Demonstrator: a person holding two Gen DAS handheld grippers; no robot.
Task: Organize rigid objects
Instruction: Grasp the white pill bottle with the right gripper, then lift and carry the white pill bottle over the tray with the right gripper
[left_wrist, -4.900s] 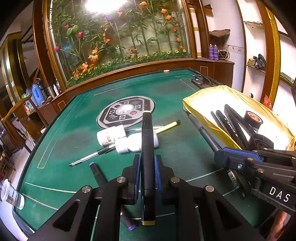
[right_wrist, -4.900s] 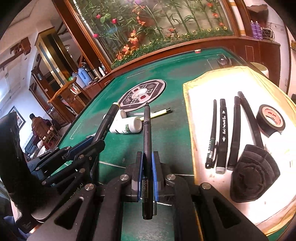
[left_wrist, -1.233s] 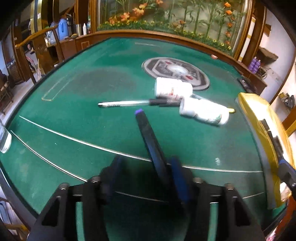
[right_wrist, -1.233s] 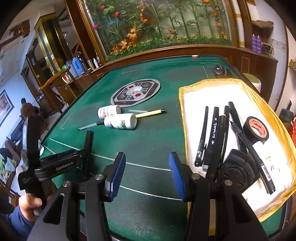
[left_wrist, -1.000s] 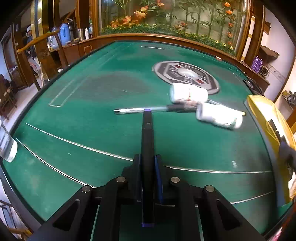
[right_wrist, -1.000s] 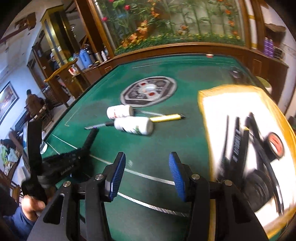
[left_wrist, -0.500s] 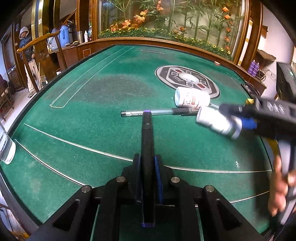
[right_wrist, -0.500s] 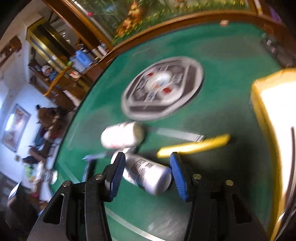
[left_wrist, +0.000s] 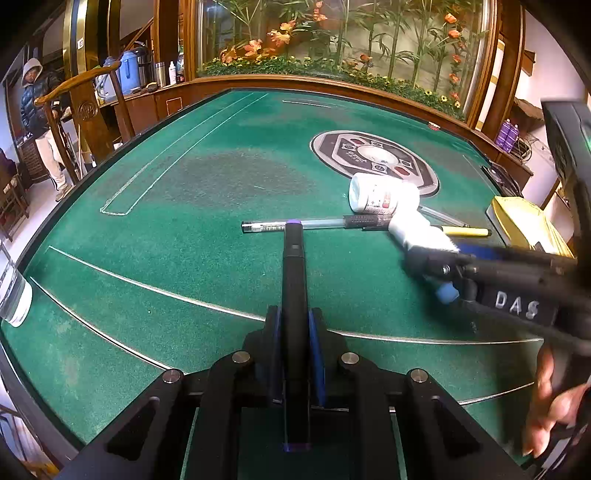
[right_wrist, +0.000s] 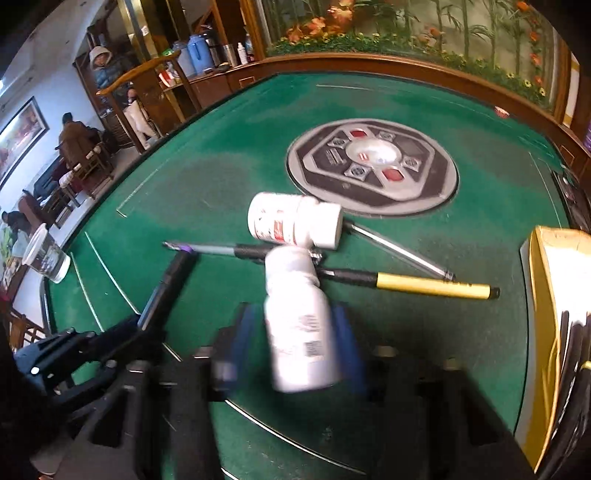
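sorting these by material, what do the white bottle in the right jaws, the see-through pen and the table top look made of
White cylindrical bottle: probably opaque plastic, smooth with a printed label; the picture is blurred.
Clear-barrelled pen with black grip: transparent hard plastic, the refill showing through; the ribbed grip looks rubbery.
Green table top: felt-like cloth, matte and fuzzy, worn darker in patches.

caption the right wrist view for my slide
Right gripper straddles a white plastic bottle on green felt table.

two white bottles (right_wrist: 293, 225), four pens (right_wrist: 436, 286)
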